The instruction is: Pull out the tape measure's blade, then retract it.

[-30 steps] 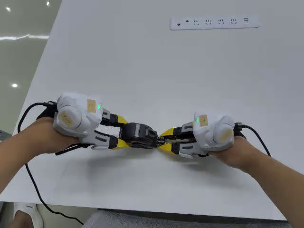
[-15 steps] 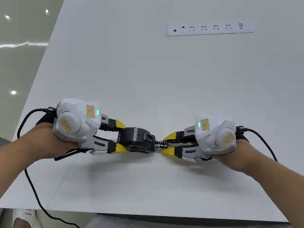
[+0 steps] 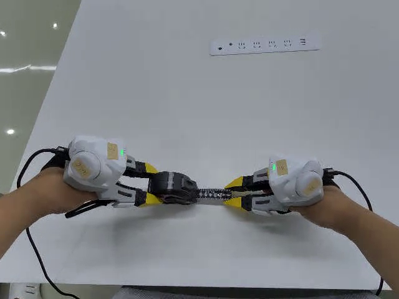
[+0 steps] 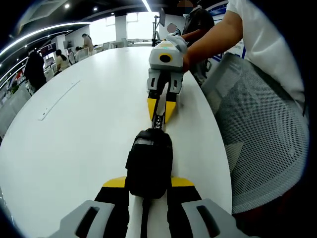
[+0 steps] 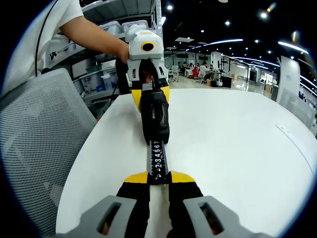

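A black tape measure (image 3: 172, 187) sits low over the white table near its front edge, and my left gripper (image 3: 154, 185) is shut on its case (image 4: 149, 162). A short length of numbered blade (image 3: 212, 195) runs out of the case to the right. My right gripper (image 3: 235, 192) is shut on the blade's end, seen close up as the blade (image 5: 157, 159) between its yellow-tipped jaws, with the case (image 5: 154, 115) and the left gripper (image 5: 144, 84) beyond. From the left gripper view, the right gripper (image 4: 161, 102) faces me across the blade.
A white power strip (image 3: 264, 45) lies flat at the far side of the table (image 3: 187, 99). Black cables trail from both grippers past the table's front edge. A grey mesh chair back (image 5: 34, 144) stands beside the table.
The two grippers have moved apart, the left one leftwards and the right one rightwards. The blade has come out of the case and now spans the gap between them.
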Action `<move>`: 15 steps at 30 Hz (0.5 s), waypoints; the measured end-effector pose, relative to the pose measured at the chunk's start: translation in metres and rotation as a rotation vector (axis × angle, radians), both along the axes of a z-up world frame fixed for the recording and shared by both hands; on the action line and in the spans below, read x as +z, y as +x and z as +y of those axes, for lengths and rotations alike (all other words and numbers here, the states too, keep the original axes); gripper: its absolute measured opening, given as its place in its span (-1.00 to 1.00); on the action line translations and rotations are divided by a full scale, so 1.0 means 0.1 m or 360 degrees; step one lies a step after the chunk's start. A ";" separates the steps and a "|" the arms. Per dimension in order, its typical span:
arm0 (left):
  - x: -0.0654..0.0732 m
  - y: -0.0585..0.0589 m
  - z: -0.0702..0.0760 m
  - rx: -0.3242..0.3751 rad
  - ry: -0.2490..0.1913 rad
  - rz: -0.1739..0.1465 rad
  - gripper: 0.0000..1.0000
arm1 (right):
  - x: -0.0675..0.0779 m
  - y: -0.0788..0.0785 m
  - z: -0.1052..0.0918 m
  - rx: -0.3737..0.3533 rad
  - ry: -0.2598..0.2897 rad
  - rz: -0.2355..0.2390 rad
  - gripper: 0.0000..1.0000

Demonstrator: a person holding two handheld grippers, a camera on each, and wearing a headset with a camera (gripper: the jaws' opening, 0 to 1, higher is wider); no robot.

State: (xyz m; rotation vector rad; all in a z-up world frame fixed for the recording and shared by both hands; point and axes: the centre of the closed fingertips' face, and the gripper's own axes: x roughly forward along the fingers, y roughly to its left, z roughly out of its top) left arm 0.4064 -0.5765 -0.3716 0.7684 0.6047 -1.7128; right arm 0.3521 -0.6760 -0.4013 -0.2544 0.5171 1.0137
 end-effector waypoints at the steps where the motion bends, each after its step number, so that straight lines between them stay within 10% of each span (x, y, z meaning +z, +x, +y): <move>1: 0.00 0.00 0.00 0.0000 0.0002 -0.0001 -0.48 | 0.00 -0.01 -0.02 -0.0001 -0.0004 0.0001 -0.77; 15: 0.01 -0.01 0.00 0.0011 0.0009 -0.0001 -0.48 | 0.03 -0.12 -0.30 -0.0029 -0.0059 -0.0002 -0.78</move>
